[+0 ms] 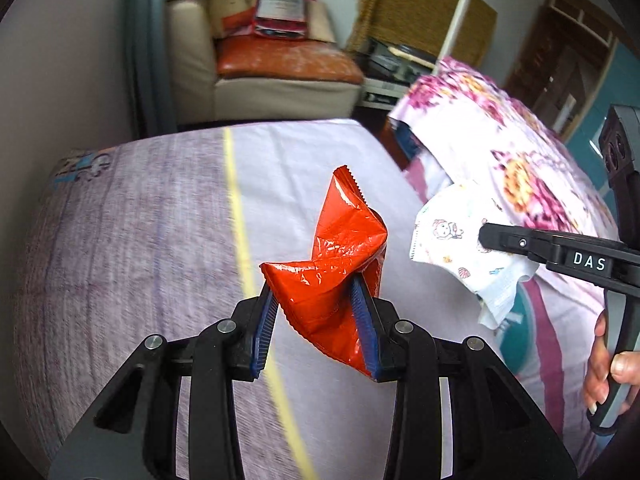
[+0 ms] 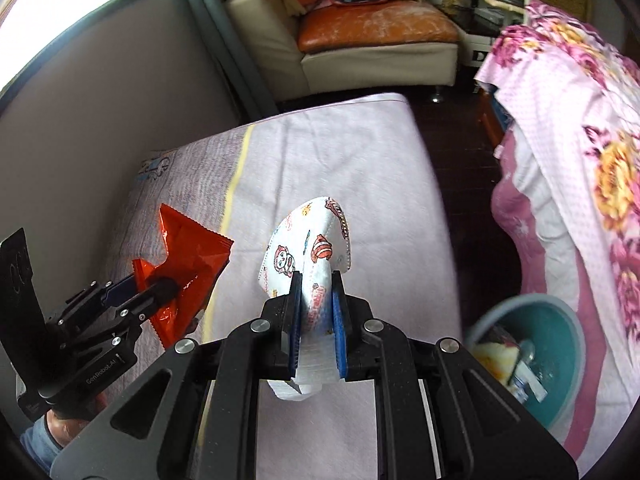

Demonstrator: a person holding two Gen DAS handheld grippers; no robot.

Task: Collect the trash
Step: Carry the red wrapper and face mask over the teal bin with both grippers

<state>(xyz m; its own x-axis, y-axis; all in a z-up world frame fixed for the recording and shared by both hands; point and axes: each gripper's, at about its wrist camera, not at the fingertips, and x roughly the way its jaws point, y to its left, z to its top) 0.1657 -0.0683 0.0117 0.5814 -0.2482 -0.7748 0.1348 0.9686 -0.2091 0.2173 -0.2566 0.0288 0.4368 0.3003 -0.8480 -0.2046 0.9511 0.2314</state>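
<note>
My left gripper (image 1: 316,286) is shut on a crumpled red foil wrapper (image 1: 336,248) and holds it above the pale purple bed sheet (image 1: 160,208). It also shows at the left of the right wrist view (image 2: 160,286) with the wrapper (image 2: 188,256). My right gripper (image 2: 316,280) is shut on a white face mask with cartoon prints (image 2: 308,240), lifted off the bed. In the left wrist view the right gripper (image 1: 486,236) holds the mask (image 1: 460,248) at the right. A teal trash bin (image 2: 552,364) with some litter inside stands at the lower right, beside the bed.
A floral pink cloth (image 2: 592,128) drapes over furniture at the right. A cream and orange sofa (image 2: 368,32) with bags on it stands beyond the bed. A grey wall panel (image 2: 100,100) runs along the bed's left side. Dark floor (image 2: 460,140) lies between bed and cloth.
</note>
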